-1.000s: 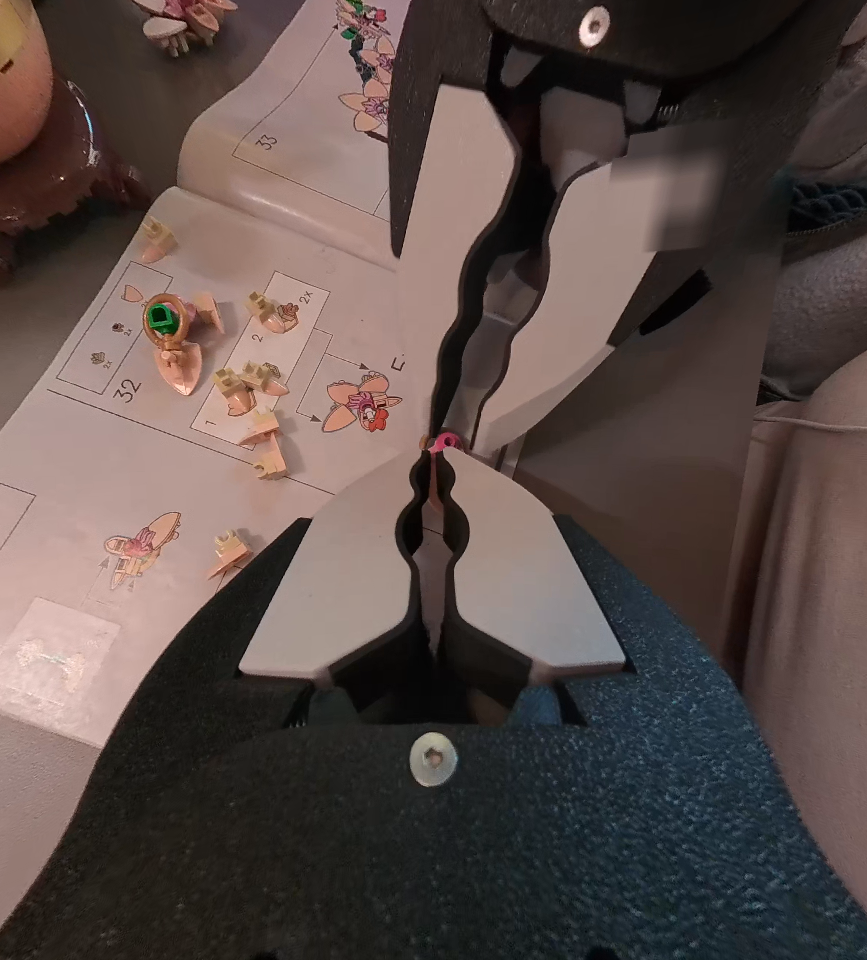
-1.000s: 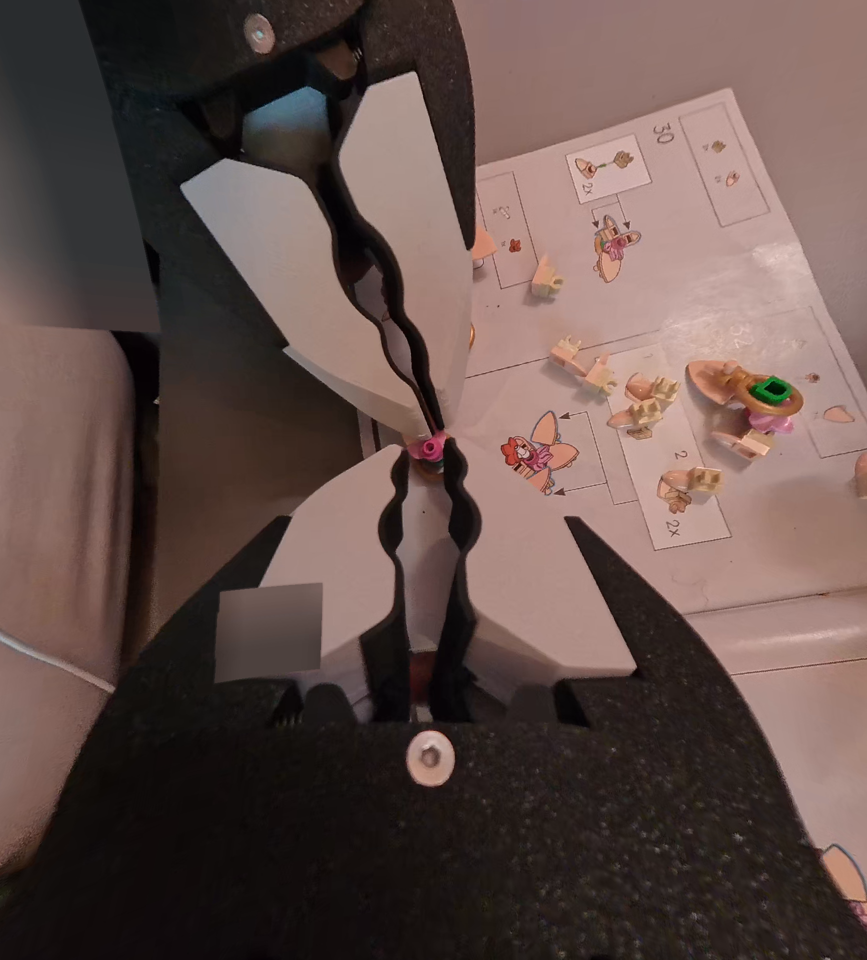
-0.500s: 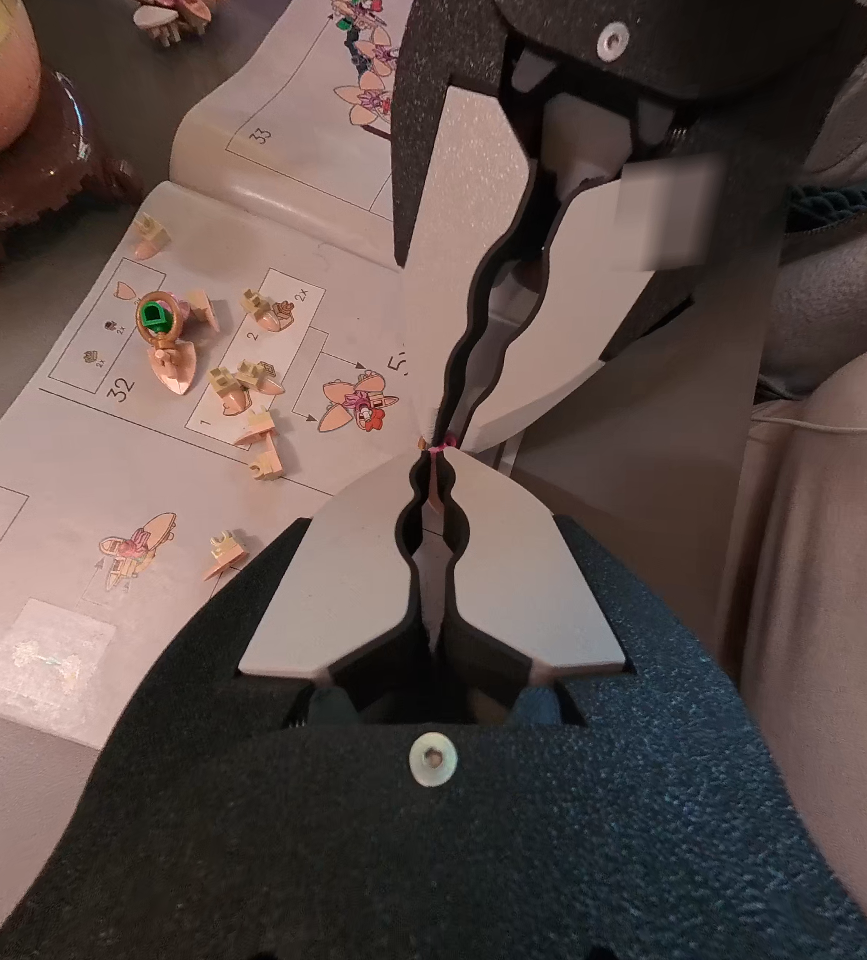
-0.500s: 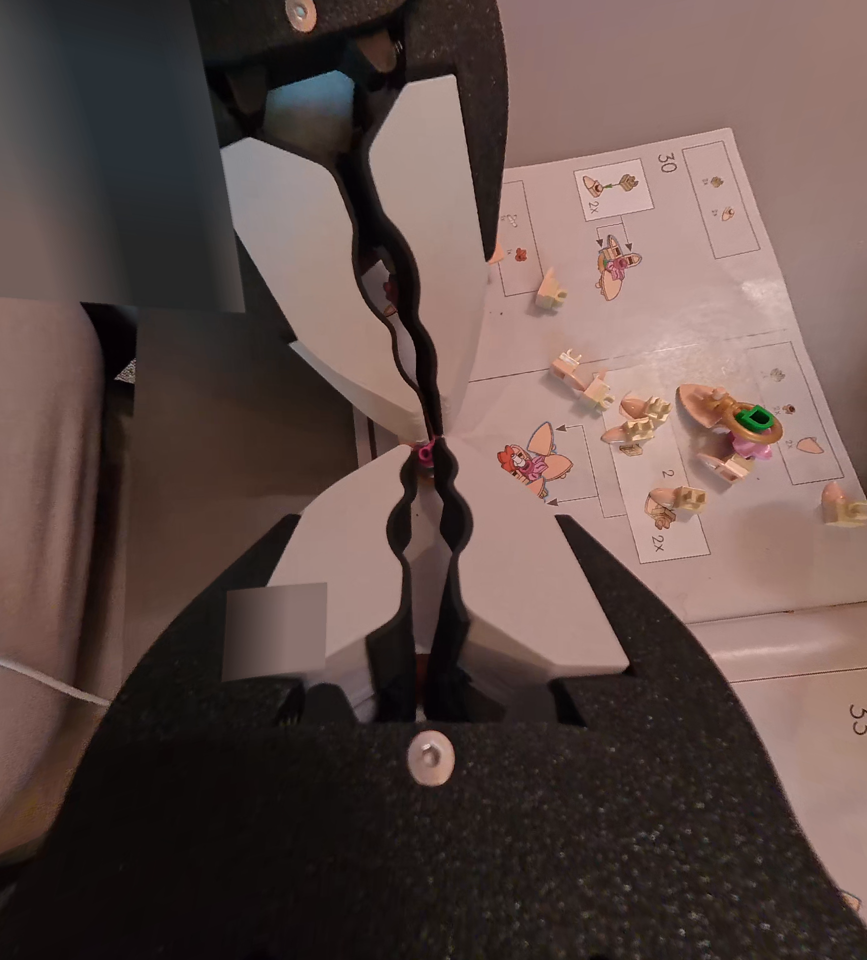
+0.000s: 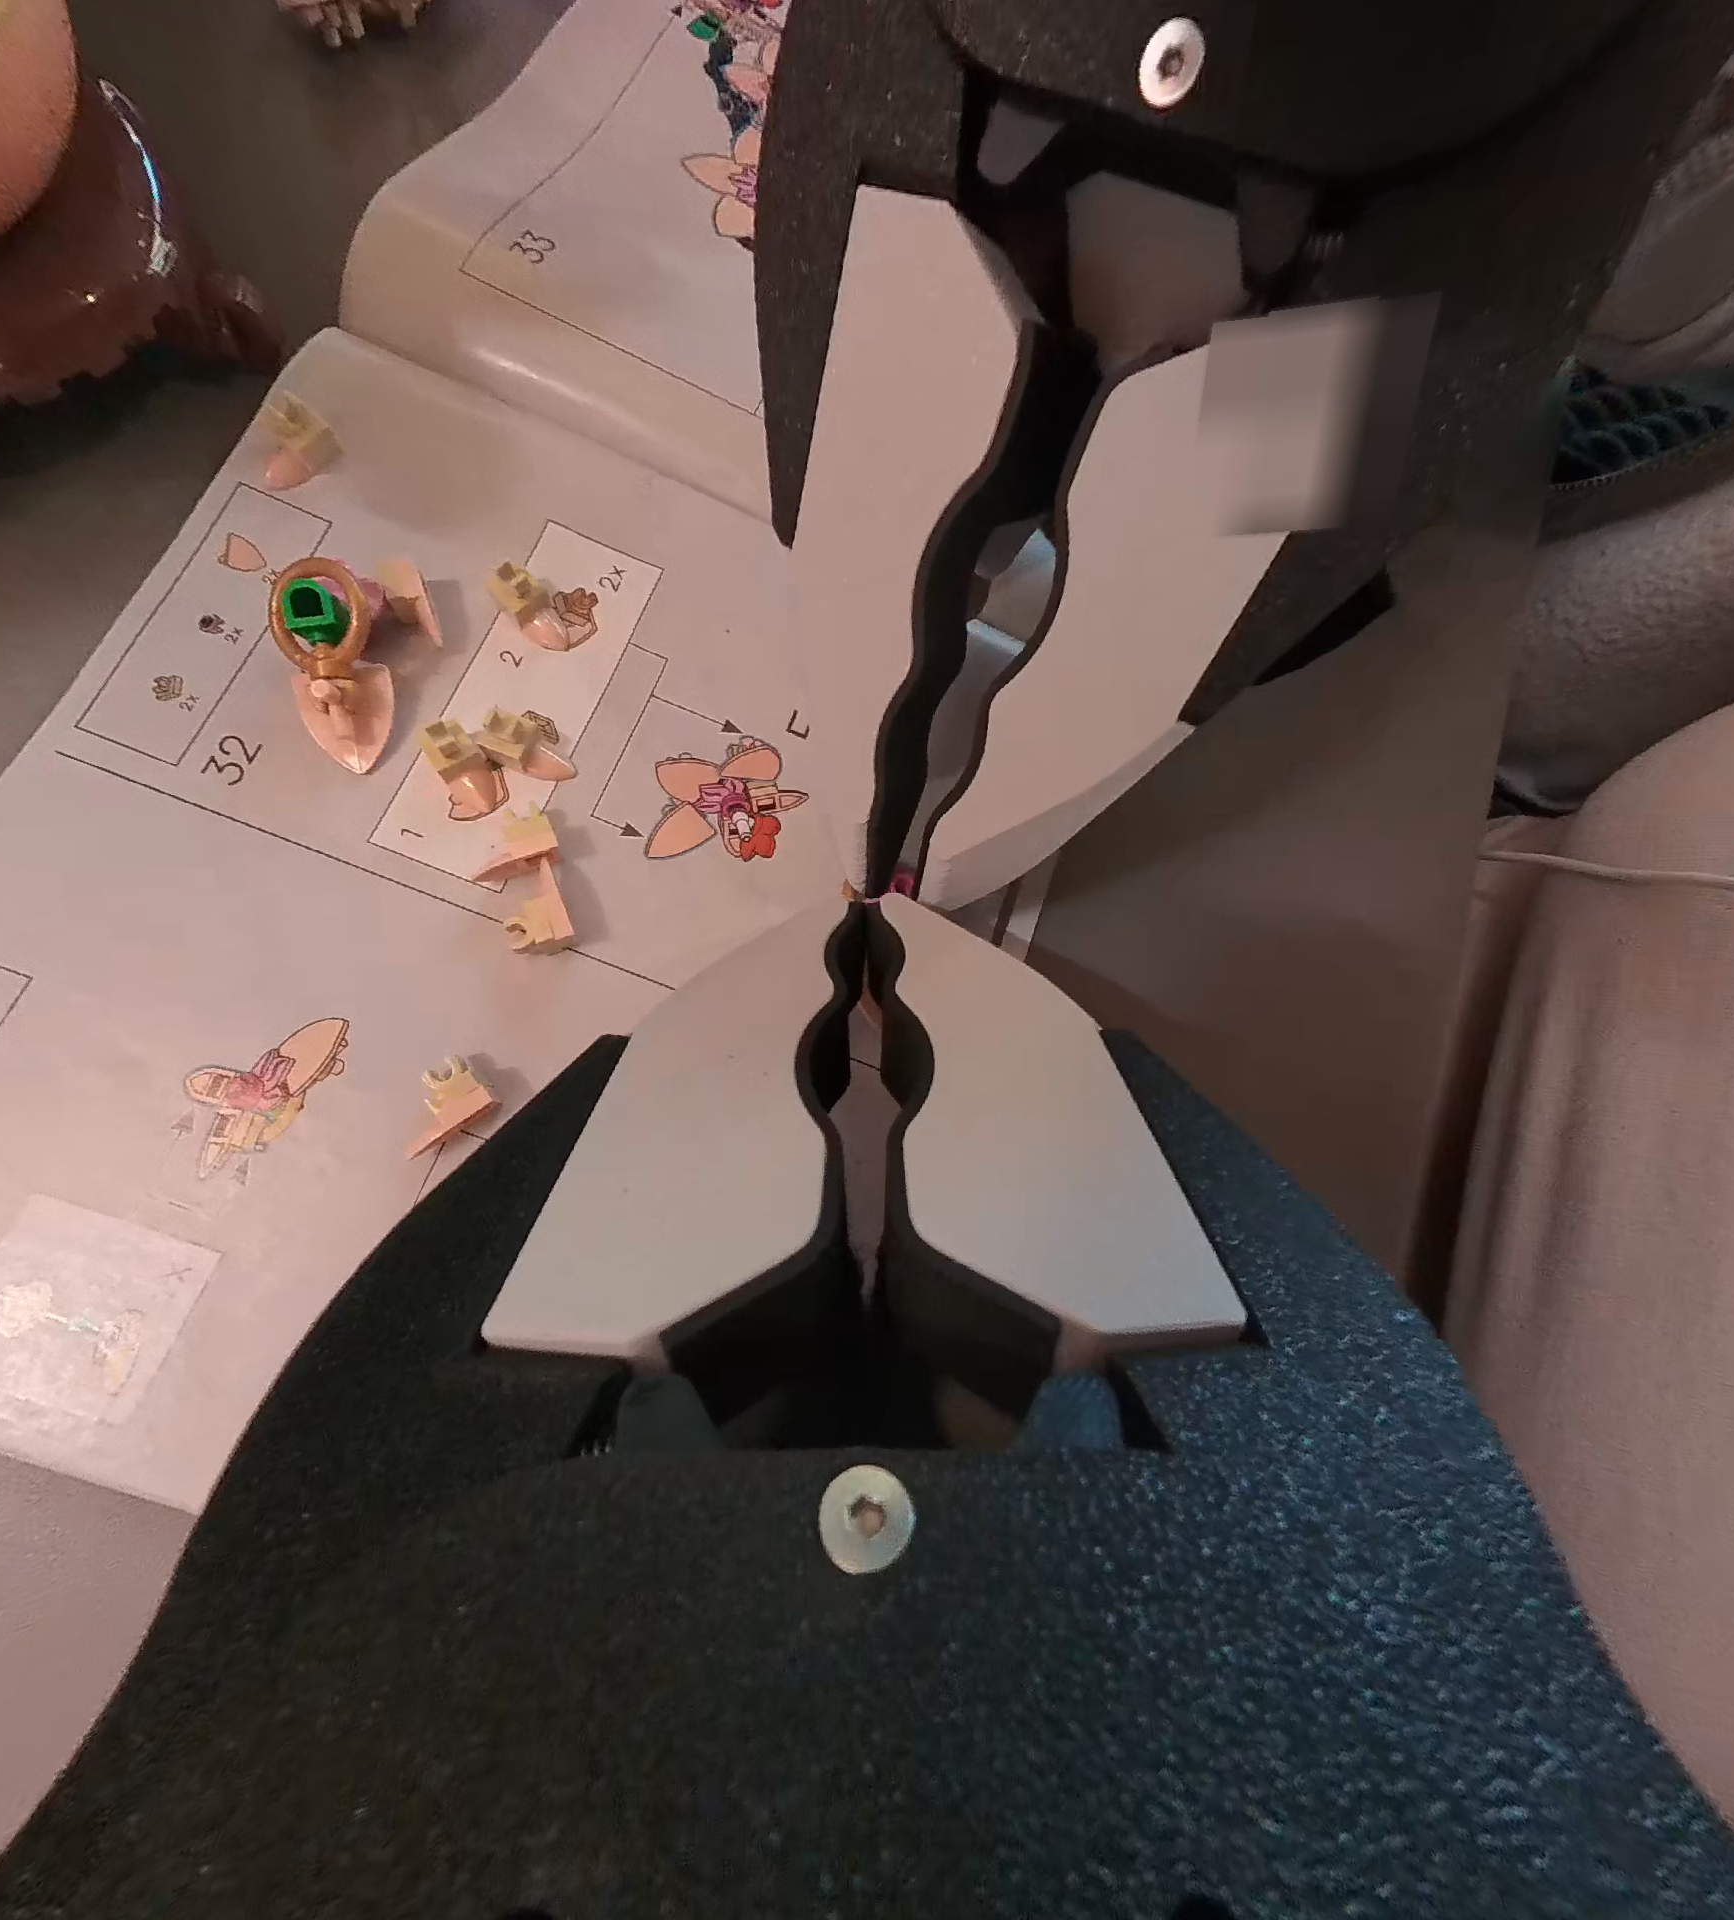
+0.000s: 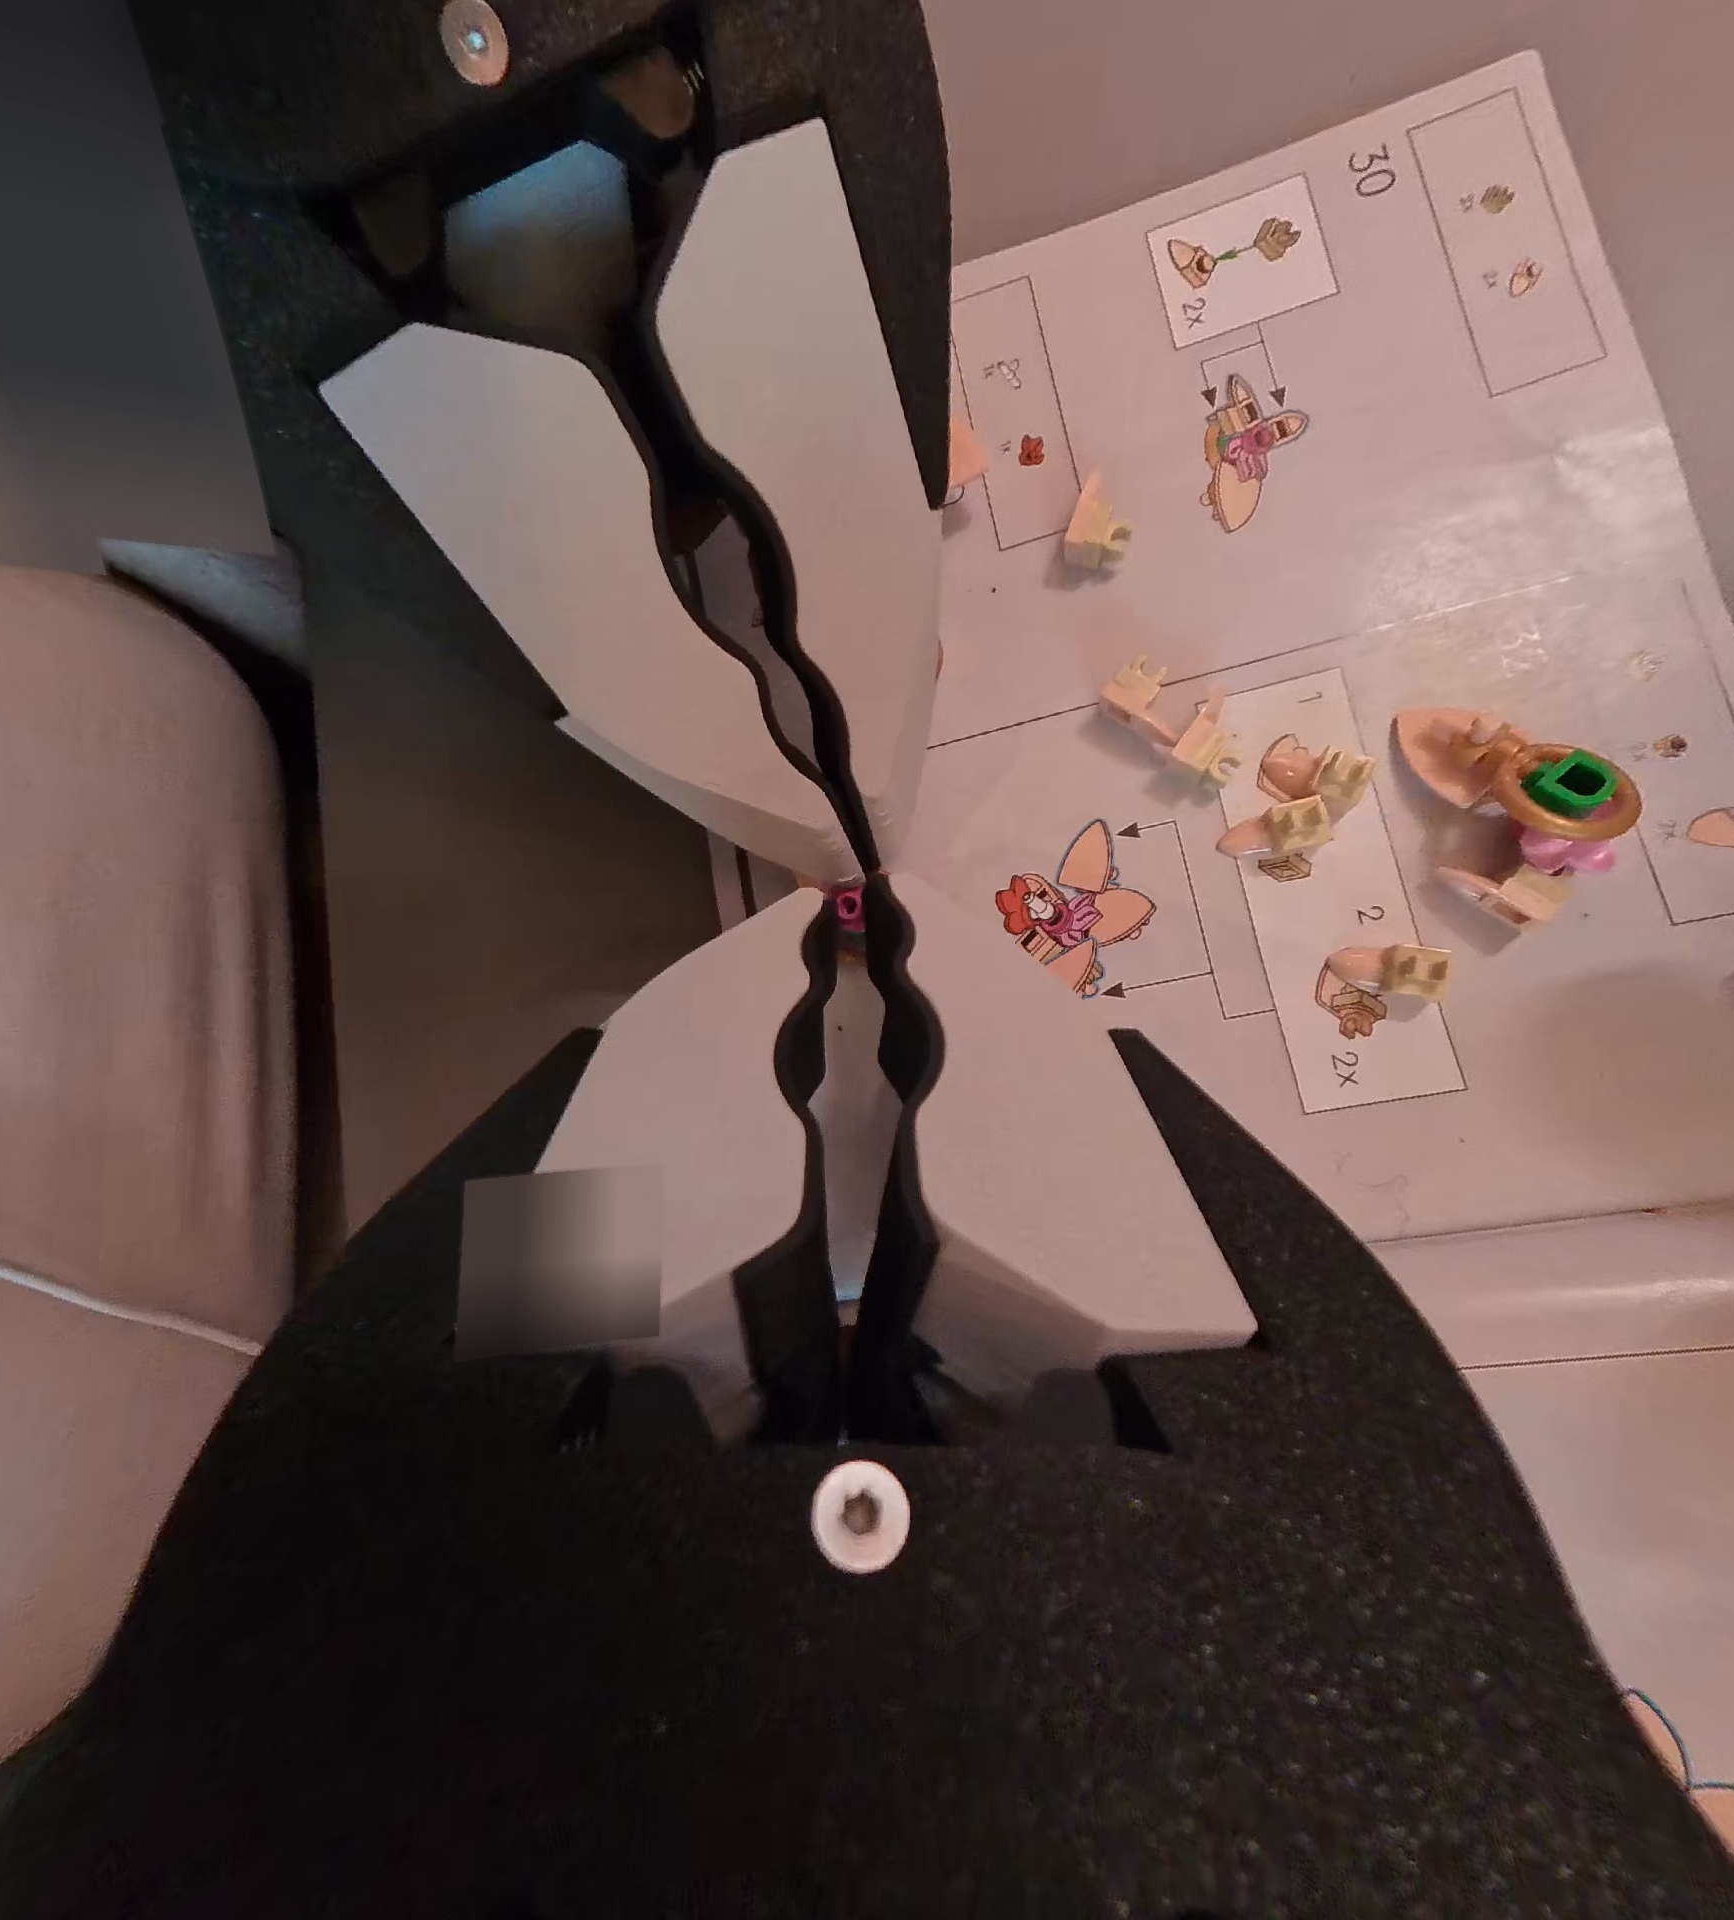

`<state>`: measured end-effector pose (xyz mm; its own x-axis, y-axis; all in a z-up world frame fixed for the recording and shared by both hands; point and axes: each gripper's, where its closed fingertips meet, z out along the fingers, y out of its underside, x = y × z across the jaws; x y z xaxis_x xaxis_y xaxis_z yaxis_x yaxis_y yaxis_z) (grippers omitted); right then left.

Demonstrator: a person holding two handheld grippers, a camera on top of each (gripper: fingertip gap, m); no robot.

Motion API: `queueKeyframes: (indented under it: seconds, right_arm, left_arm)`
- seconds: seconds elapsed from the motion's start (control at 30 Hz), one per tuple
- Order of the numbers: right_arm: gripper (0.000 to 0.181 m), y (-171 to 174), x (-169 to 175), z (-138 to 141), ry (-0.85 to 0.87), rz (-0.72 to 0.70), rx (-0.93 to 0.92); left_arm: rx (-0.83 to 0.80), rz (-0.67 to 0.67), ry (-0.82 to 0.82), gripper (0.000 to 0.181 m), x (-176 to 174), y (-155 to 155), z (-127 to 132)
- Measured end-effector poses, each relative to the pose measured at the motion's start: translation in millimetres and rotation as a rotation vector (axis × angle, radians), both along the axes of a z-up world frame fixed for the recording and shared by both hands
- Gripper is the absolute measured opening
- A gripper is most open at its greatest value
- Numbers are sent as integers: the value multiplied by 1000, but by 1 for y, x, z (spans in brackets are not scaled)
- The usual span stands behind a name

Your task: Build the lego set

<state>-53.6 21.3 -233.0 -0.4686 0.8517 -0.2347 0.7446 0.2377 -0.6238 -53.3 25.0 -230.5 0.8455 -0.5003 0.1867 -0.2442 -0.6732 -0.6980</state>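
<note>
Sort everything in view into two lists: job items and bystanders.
Job: tiny magenta stud pinched between left claw and right claw; loose tan petal bricks; gold ring assembly with green piece; open paper instruction booklet.
Bystanders: glossy brown stand; beige cushion.

little free room around the instruction booklet (image 5: 219,935)

loose tan pieces (image 5: 489,748) and a gold-ringed flower assembly (image 5: 333,665) crowd its middle; its near corner lies bare; a brown stand (image 5: 63,312) blocks beyond its far-left edge; both grippers meet tip to tip over its right edge.
</note>
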Motion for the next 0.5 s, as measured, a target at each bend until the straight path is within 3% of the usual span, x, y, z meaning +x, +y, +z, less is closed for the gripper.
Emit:
queueKeyframes:
  seconds: [0.5]
  right_arm:
    - [6,-1,2,-2,-52,-6,229]
  left_arm:
    - [15,-10,-30,0,1,0,-1]
